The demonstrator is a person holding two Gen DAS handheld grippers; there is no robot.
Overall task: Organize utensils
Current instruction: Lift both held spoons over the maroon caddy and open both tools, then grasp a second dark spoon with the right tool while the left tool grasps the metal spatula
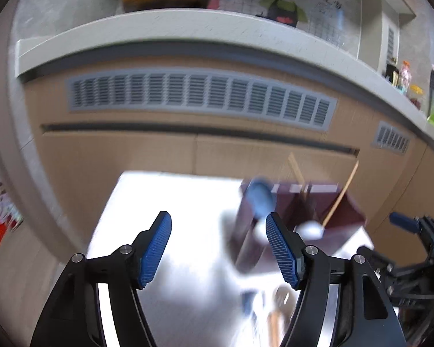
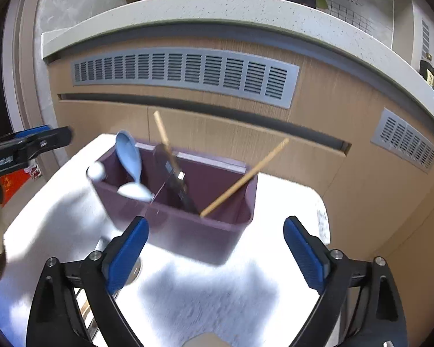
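Observation:
A purple utensil holder (image 2: 188, 225) with two compartments stands on the white table (image 2: 217, 297). Its left compartment holds a pale blue spoon (image 2: 128, 156) and a white one (image 2: 134, 192). The right compartment holds a dark-handled utensil (image 2: 178, 183) and two wooden chopsticks (image 2: 246, 177). My right gripper (image 2: 217, 248) is open in front of the holder, with nothing between its fingers. In the blurred left wrist view the holder (image 1: 344, 217) and blue spoon (image 1: 259, 199) sit ahead and to the right. My left gripper (image 1: 218, 245) is open and empty over the table.
Loose utensils, metal and wood, lie on the table under my right gripper's left finger (image 2: 101, 292) and show blurred near the bottom of the left wrist view (image 1: 270, 315). Wooden cabinet fronts (image 2: 217, 121) with grey vents rise behind the table, under a white counter (image 2: 217, 8).

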